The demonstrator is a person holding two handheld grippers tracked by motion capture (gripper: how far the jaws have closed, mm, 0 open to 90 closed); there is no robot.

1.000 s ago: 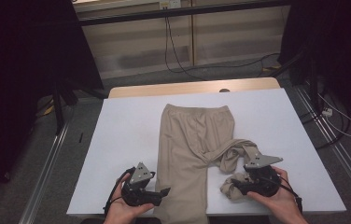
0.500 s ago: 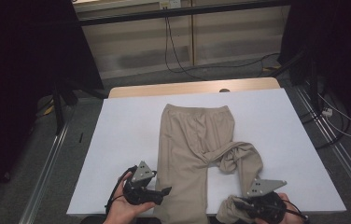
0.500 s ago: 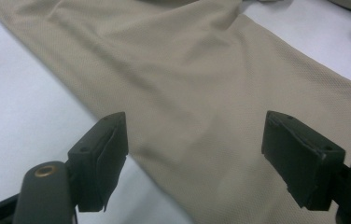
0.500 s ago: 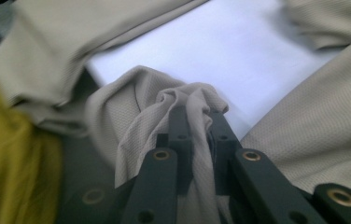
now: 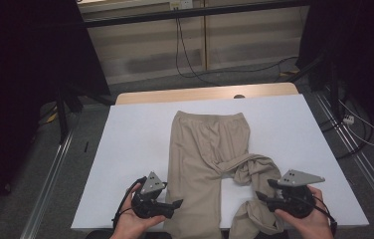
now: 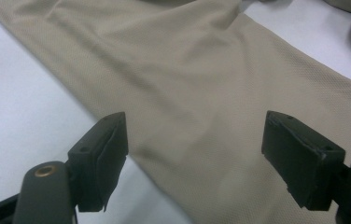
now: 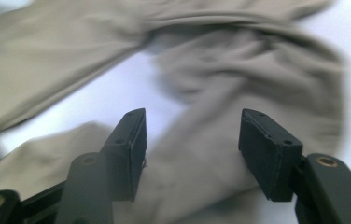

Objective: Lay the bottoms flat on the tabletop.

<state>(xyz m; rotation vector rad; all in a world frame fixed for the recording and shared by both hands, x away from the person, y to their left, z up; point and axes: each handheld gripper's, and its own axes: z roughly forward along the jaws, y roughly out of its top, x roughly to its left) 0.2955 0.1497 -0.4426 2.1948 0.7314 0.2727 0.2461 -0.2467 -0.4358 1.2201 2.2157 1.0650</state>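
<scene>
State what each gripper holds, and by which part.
Nothing: left gripper and right gripper stand open over the beige trousers, the right's jaws having just been opening.

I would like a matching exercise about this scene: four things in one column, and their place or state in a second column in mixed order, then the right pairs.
Things:
1. left trouser leg
2. right trouser leg
3. waistband
4. left gripper

Places or states:
A. lies at the far end of the trousers
B. twisted and bunched
C. lies flat and straight
D. jaws wide apart over beige cloth, gripping nothing

Pairs: 1-C, 2-B, 3-A, 4-D
</scene>
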